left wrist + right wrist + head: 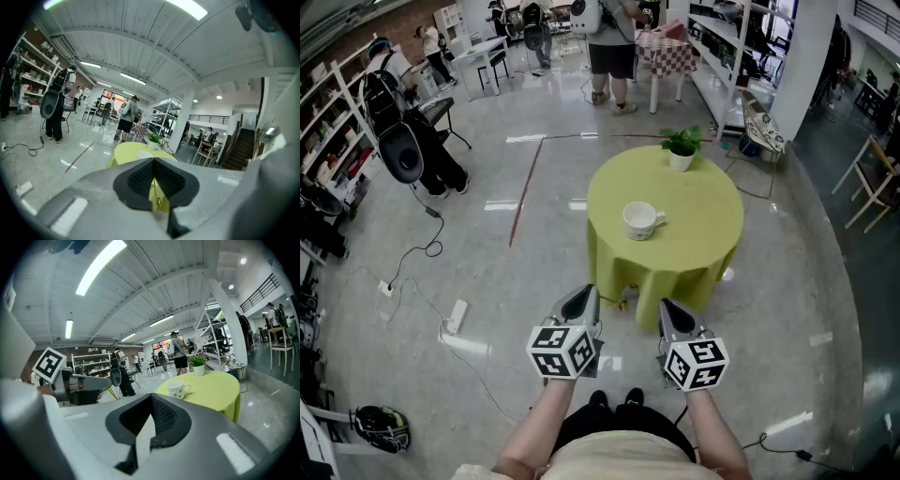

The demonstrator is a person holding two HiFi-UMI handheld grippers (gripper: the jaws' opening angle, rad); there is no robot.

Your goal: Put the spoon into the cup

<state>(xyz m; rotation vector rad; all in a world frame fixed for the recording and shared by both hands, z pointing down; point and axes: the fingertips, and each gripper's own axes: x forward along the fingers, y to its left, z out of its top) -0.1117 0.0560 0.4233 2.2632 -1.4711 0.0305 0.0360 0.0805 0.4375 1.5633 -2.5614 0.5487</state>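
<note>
The left tool (153, 161) has its jaws pressed together on a thin gold-coloured metal spoon (158, 201) and is held low in front of the person, short of the round bench with the yellow-green cloth (698, 246). The right tool (151, 399) is closed too, with nothing in it. On the bench stands a white dotted cup (639, 220) – apart from the spoon – and behind it a small green plant in a white pot (681, 150).

Head view looks steeply down, well back from the table (694, 246); both gripper views face it low, tilted upward, sharing the cup (178, 389).
</note>
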